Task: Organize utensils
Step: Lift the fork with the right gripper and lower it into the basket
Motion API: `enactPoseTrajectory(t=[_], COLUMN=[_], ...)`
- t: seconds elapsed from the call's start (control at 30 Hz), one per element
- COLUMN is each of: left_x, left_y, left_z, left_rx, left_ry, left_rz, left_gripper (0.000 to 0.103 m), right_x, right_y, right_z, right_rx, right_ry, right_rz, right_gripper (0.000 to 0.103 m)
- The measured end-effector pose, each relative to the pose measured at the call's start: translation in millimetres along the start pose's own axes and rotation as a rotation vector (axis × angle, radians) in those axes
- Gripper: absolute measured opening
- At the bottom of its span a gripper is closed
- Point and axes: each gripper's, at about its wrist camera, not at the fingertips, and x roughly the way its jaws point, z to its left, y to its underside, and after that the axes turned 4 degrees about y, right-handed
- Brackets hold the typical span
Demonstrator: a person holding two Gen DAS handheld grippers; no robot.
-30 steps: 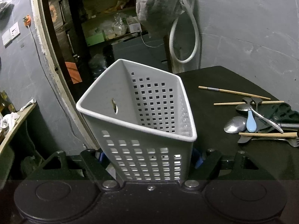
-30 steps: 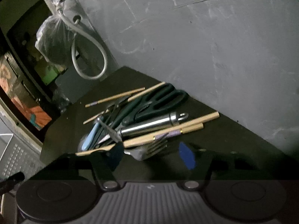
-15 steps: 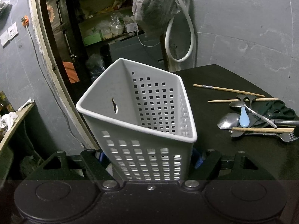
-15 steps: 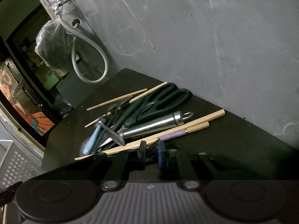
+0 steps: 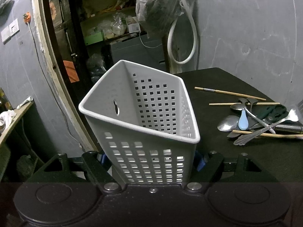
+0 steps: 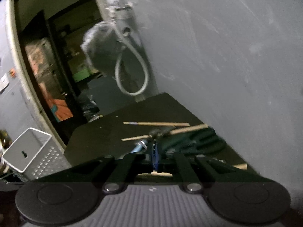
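Note:
My left gripper point(image 5: 151, 160) grips the lower part of a tilted white perforated basket point(image 5: 144, 113), its jaws squeezing a little tighter on the side walls. The basket is empty inside. The same basket point(image 6: 28, 157) shows at the far left in the right wrist view. My right gripper point(image 6: 155, 151) has its jaws closing tight on the head of a metal fork point(image 5: 265, 128). The fork hangs tilted over the utensil pile, head end raised to the right. Under it lie spoons point(image 5: 227, 124), a pale blue spoon point(image 5: 243, 121), green-handled scissors point(image 5: 272, 111) and chopsticks point(image 5: 227, 92).
The utensils lie on a black table point(image 5: 217, 79) against a grey wall point(image 6: 227, 56). A white hose loop point(image 5: 181, 43) and a plastic bag point(image 5: 157, 9) hang at the table's far corner. A dark doorway with cluttered shelves point(image 5: 106, 28) opens to the left.
My right gripper went from open to shut on the fork, then rose and rolled, lifting the fork's head off the pile. The left gripper and basket stayed put.

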Motion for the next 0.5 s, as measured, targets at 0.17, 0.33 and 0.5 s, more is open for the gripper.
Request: enactPoseTrajectory(t=[0.17,0.33,0.5], left_x=[-1.9,-3.6,-3.6], left_y=[1.9,3.5,3.5], left_z=[1.4,1.8,2.9], left_rx=[-0.013,-0.008,-0.004], left_ry=[0.016,0.024,0.028], left_rz=[-0.002,-0.006,-0.009], left_gripper=[0.081,0.081,0.081], right_x=[-10.0,-20.7,-34.9], right_y=[-12.9,-32.4,-55.7], right_z=[23.6,43.1,65.6], right_rx=[-0.102,-0.153,-0.206], right_ry=[-0.013,-0.053,-0.113], right_rz=[-0.021,-0.060,-0.125], right_gripper=[0.002,0.002,0.002])
